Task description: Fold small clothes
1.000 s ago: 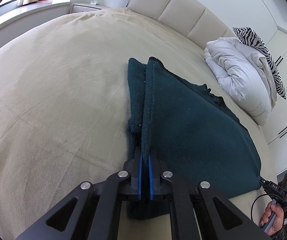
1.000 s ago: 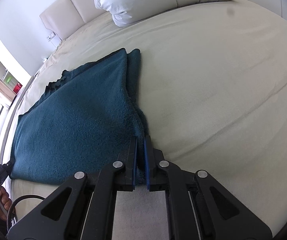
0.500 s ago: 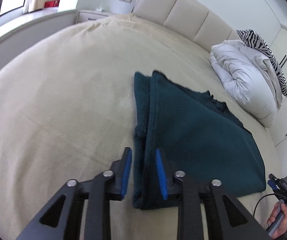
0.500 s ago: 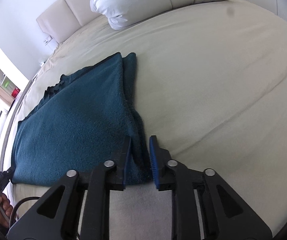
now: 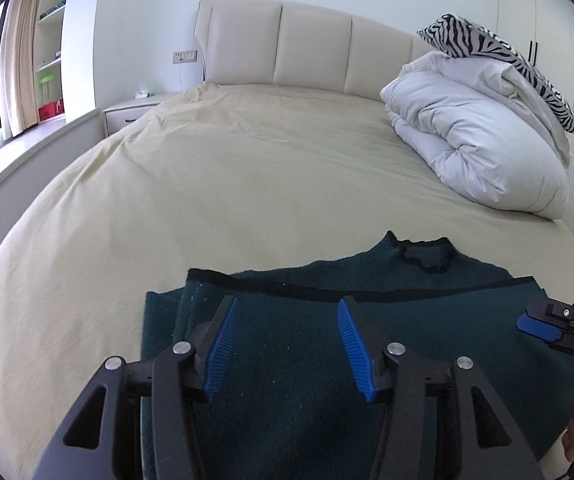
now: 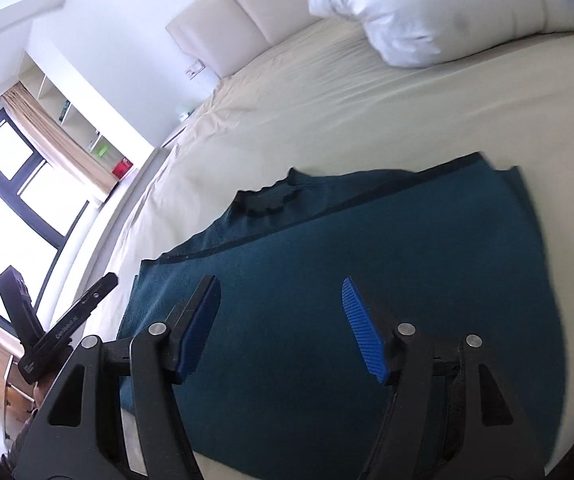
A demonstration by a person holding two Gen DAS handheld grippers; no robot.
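now i've let go on both sides: left gripper (image 5: pixel 285 344) and right gripper (image 6: pixel 283 330) jaws opening, empty, above the teal sweater (image 5: pixel 407 344), folded on the bed (image 5: pixel 207 184); next fold due.

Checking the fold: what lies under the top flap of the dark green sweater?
Under the folded-over flap of the dark green sweater lies its own upper part; only the collar and shoulders show. The rest is covered, resting on the beige bedsheet.
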